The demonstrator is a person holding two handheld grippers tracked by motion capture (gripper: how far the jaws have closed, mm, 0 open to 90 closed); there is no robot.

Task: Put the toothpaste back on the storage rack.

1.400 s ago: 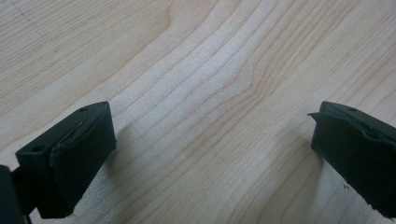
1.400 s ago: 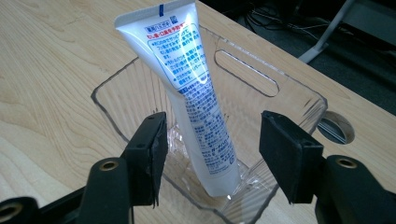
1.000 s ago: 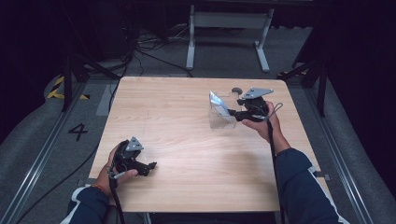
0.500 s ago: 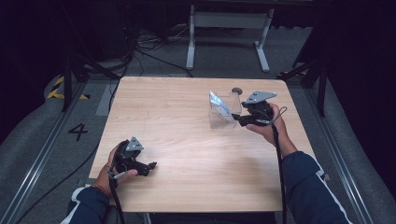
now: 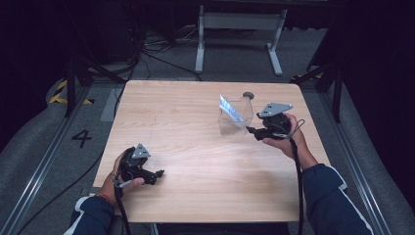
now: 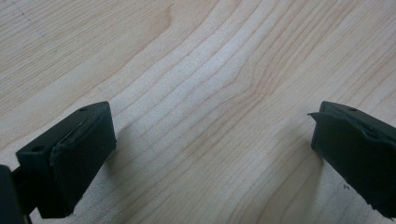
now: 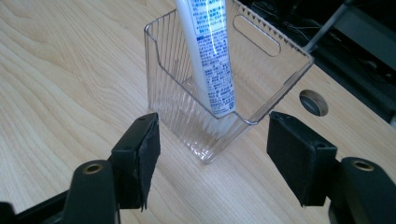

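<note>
A clear ribbed plastic container (image 5: 236, 122) stands on the wooden table (image 5: 195, 147) at the right rear, with a white tube with blue print (image 5: 229, 107) leaning upright inside it. My right gripper (image 5: 251, 131) is just to its right; its jaws have just been opening. In the right gripper view the container (image 7: 187, 107) and the tube (image 7: 210, 56) sit just beyond the open right gripper (image 7: 217, 156), with nothing between the pads. My left gripper (image 5: 159, 175) rests near the table's front left. It is open over bare wood in the left gripper view (image 6: 212, 154).
A round hole (image 5: 248, 94) in the tabletop lies just behind the container. Beyond the far edge stand a metal frame (image 5: 240, 29) and floor cables. A rail and a painted 4 (image 5: 80, 138) lie left of the table.
My right gripper has drawn back from the container, to the right and slightly toward the near edge. The container and tube stay in place. The left hand has not moved.
</note>
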